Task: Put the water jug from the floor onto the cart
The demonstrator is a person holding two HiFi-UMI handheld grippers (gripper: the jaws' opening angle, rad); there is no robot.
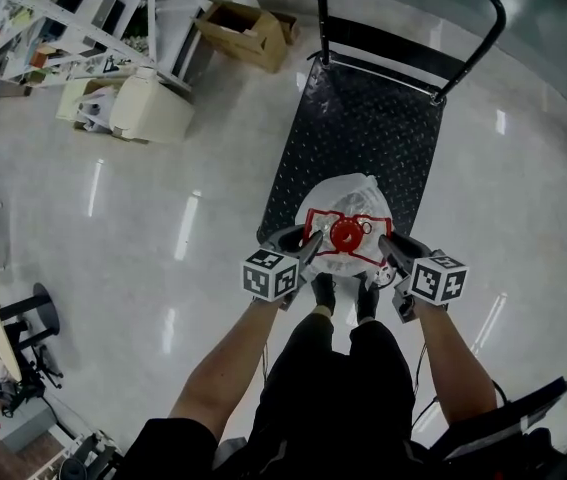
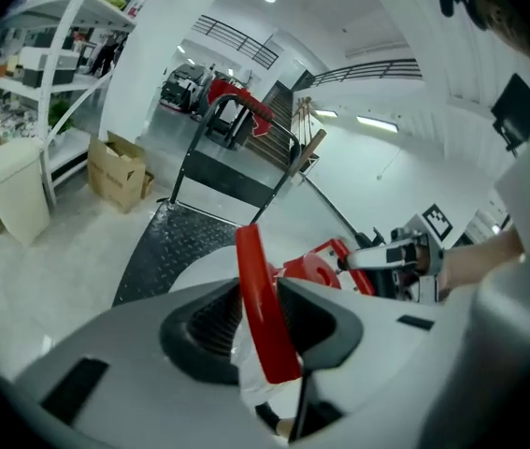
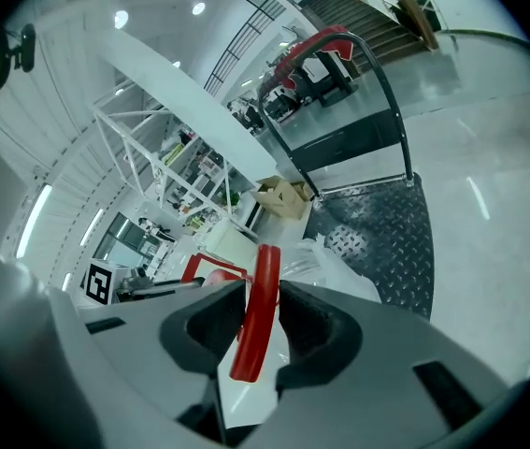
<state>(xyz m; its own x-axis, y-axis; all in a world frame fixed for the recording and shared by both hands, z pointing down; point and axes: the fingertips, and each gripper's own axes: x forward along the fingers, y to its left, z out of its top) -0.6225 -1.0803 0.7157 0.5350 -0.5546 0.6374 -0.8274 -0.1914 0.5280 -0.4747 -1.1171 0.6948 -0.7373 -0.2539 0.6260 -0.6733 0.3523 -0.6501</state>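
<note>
Jaws on left gripper [image 1: 306, 246] and right gripper [image 1: 387, 248] each pinch one side of the red handle [image 2: 263, 325]. Water jug [image 1: 351, 200] sits at the cart's [image 1: 363, 128] near lip. Risk: an uneven release, or the cart rolling, tips it back onto the floor [image 1: 163, 168].

Left forearm [image 1: 225, 366] and right forearm [image 1: 455, 360] stretch forward, side by side. Left tool [image 1: 307, 248] and right tool [image 1: 387, 248] angle downward, each one's jaws clamped on the red handle [image 1: 346, 235].
</note>
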